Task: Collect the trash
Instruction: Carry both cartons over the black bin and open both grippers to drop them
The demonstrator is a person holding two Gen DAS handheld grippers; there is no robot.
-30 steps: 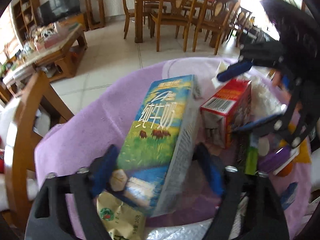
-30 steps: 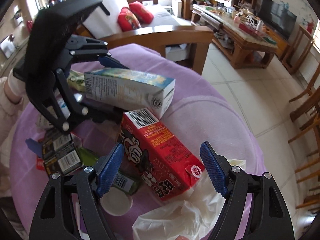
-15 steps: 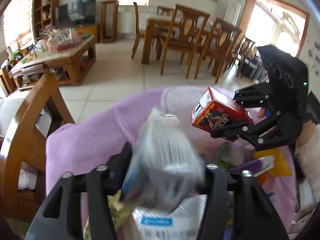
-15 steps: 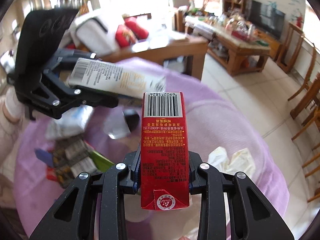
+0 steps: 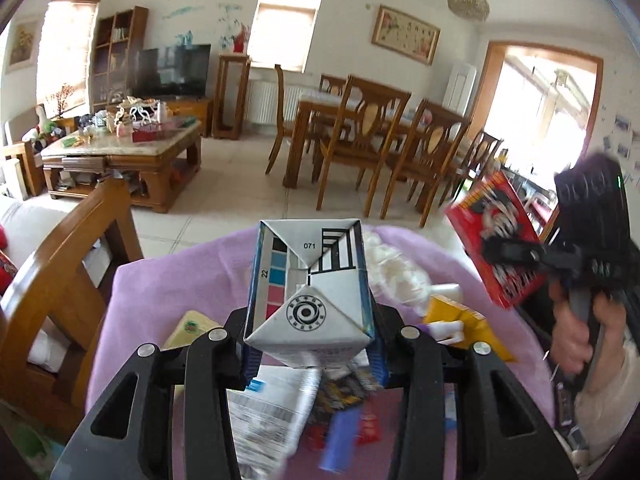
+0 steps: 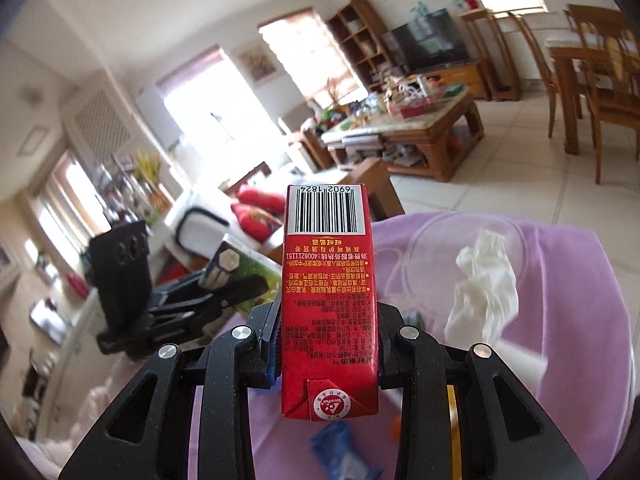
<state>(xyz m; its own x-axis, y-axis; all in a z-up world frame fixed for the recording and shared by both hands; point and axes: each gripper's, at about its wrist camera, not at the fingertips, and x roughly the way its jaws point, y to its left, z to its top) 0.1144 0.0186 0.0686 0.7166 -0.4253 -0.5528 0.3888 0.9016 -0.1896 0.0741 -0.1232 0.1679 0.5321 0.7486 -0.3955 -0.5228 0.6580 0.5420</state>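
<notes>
My left gripper (image 5: 310,356) is shut on a blue and green milk carton (image 5: 306,294), held up above the purple-covered table (image 5: 168,280) with its grey folded end towards the camera. My right gripper (image 6: 326,354) is shut on a red drink carton (image 6: 330,296), also lifted off the table, barcode end pointing away. The red carton shows at the right of the left wrist view (image 5: 494,240). The milk carton and left gripper show at the left of the right wrist view (image 6: 244,276).
Trash lies on the table: crumpled white tissue (image 6: 486,280), a yellow packet (image 5: 464,320), a printed plastic wrapper (image 5: 272,412), a blue wrapper (image 6: 340,448). A wooden chair back (image 5: 60,264) stands at the table's left edge. Dining chairs and a coffee table stand beyond.
Both grippers closed on their cartons and lifted them off the table. The milk carton swung upright end-on to the left camera; the red carton rose higher and to the right.
</notes>
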